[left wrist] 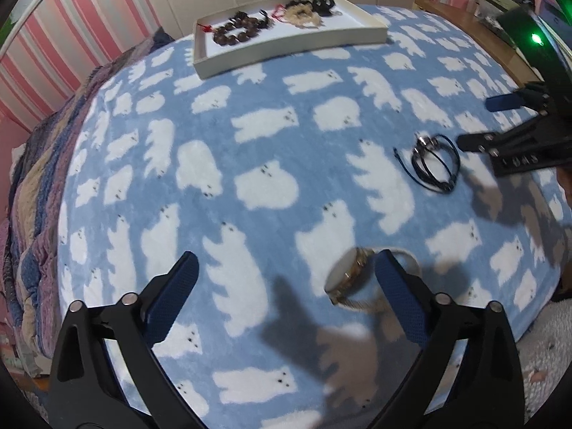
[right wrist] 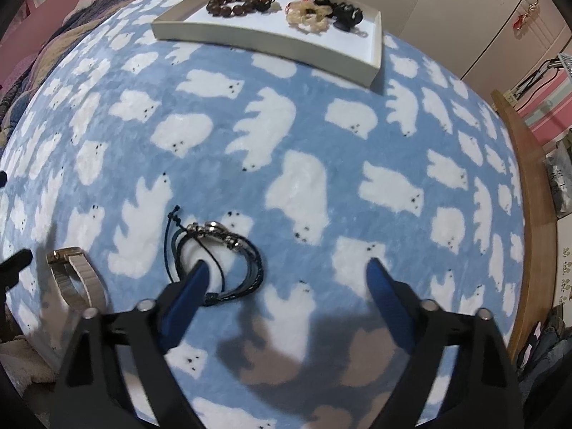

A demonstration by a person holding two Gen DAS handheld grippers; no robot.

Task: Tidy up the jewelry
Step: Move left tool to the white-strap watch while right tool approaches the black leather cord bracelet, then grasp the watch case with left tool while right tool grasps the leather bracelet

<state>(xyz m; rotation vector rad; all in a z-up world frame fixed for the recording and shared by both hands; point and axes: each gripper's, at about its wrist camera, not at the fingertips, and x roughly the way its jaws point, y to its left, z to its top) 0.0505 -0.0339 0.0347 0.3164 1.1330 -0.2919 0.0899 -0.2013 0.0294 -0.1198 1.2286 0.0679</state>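
Watch lies by my spread, empty left tongs' right finger, seemingly through its band; cord bracelet rings my gaping right tongs' left finger.

Left gripper: jaws spread wide, pointing steeply down, nothing pressed between the blue pads.
Right gripper: jaws wide apart, pointing steeply down, gripping nothing.

Blanket: light blue, white bear pattern. Tray: cream-white. Bead bracelet: dark brown. Cord bracelet: black and dark blue, silver beads. Watch: gold. Wall: pink-and-white stripes.
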